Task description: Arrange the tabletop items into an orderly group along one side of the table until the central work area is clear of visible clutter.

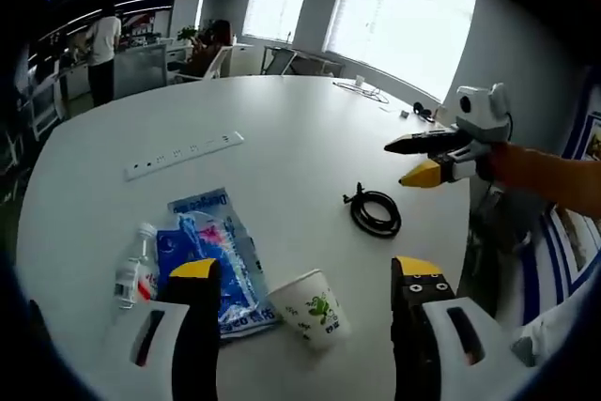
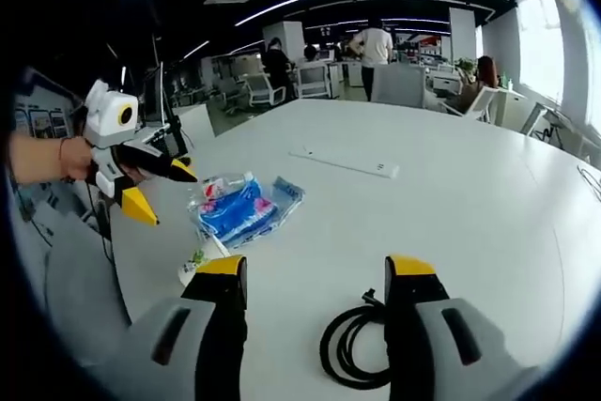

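Note:
On the white table [image 1: 300,129] a paper cup [image 1: 311,308] with a green print lies on its side, just ahead of my left gripper [image 1: 306,271], whose jaws stand open and empty. A blue tissue pack [image 1: 211,251] and a small clear bottle [image 1: 139,269] lie to the cup's left. A black cable coil [image 1: 376,213] rests further right. My right gripper [image 1: 423,159] hovers open beyond the coil. In the right gripper view, my right gripper [image 2: 317,268] is open above the cable coil [image 2: 352,349]. The tissue pack [image 2: 239,208] and the half-hidden cup [image 2: 202,260] lie near the open left gripper [image 2: 169,196].
A white power strip [image 1: 185,154] lies across the table's middle, also seen as the power strip [image 2: 343,163]. Thin cables [image 1: 362,89] sit at the far edge by the windows. People [image 2: 374,49], chairs and desks stand beyond the table.

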Demonstrator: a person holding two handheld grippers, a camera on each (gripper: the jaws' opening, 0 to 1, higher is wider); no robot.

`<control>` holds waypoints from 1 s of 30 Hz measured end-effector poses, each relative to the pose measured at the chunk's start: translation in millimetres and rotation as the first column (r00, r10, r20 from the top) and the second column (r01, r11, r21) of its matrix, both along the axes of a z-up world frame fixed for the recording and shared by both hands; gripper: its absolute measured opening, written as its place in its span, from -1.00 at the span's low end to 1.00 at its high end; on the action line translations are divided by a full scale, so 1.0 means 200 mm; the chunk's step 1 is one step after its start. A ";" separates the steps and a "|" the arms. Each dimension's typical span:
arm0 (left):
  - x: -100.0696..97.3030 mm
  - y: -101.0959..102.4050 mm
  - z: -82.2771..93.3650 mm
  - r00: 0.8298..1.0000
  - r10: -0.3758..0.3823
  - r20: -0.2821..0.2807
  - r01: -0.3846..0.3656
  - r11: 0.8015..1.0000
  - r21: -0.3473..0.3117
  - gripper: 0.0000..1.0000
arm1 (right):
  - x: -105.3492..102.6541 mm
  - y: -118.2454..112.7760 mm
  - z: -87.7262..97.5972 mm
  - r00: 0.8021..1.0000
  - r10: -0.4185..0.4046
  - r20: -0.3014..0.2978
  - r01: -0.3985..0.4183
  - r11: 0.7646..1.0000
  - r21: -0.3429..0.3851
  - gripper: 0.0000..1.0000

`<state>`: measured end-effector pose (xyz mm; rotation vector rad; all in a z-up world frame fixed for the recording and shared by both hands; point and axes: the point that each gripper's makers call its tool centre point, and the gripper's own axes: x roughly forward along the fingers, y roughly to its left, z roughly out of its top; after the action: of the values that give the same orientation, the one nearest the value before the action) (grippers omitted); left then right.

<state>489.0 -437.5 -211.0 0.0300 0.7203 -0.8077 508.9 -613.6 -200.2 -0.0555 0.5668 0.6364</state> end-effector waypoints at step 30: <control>-0.12 0.50 0.10 0.976 0.214 0.027 -0.214 0.977 -0.006 0.51 | 0.14 0.43 0.08 0.975 0.221 0.031 -0.221 0.975 -0.016 0.11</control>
<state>465.5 -336.7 -191.7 -0.0391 0.6834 -0.6007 536.7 -527.9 -185.0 -0.1423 0.5371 0.8472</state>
